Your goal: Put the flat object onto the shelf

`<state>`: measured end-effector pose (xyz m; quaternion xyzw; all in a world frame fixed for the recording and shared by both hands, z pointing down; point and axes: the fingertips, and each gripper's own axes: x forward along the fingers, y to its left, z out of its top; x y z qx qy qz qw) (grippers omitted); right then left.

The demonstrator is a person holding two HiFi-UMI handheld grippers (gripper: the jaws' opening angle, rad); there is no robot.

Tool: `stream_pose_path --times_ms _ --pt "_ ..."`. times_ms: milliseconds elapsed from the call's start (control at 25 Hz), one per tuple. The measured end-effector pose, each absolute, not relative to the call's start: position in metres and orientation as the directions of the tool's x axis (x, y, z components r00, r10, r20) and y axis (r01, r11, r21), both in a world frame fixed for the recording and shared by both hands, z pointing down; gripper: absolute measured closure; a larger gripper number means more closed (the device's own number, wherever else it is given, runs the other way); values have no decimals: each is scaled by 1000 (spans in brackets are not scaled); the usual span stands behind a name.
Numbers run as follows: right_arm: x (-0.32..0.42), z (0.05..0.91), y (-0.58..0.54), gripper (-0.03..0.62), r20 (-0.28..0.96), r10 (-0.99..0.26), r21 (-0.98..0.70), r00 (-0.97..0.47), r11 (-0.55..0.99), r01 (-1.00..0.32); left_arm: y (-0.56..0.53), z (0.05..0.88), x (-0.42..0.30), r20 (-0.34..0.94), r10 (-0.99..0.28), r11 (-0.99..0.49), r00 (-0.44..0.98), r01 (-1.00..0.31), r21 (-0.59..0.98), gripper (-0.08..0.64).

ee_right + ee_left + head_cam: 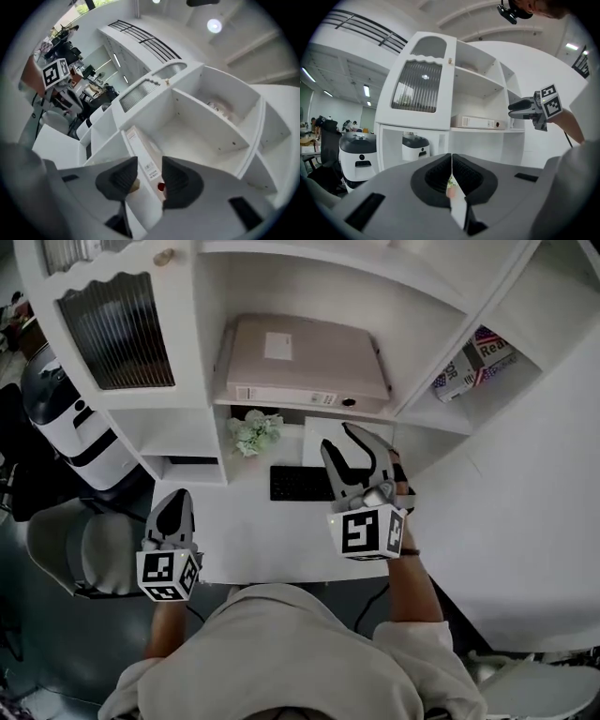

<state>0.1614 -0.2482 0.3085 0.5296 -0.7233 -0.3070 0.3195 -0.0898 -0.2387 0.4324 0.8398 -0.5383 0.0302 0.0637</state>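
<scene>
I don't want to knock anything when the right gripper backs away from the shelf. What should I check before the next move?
1. Binder lies flat on the shelf: ok.
2. Right gripper jaws apart, pads off the binder: ok.
3. Binder pushed fully in, no overhang: cannot tell.
4. Left gripper shut, empty, away from the shelf: ok.
5. Keyboard and small plant clear of the right gripper's way back: cannot tell; both lie close below it.

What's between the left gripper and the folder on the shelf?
A little plant sits between the left gripper and the folder. The head view shows it.
</scene>
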Motion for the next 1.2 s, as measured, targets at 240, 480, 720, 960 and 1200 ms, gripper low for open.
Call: stream_pose_path --times_ms 240,480,720,960,1200 --pt "168 311 -233 476 92 -969 722 -228 223 -655 -238 429 -86 114 -898 -420 425 -905 69 554" --pt "173 318 -219 517 57 -973 646 -222 206 -735 -238 426 -86 112 -897 -423 428 -904 61 554" --pt "184 322 -205 562 30 -980 570 -198 179 -802 -237 423 -83 108 -894 -431 434 -901 52 554" --pt "195 330 -193 577 22 -985 498 -173 161 -852 -237 420 -77 107 -888 -445 447 -894 44 554" --pt "202 336 -183 589 4 -987 400 -164 152 -904 -236 421 -70 106 -880 -462 463 -886 39 554"
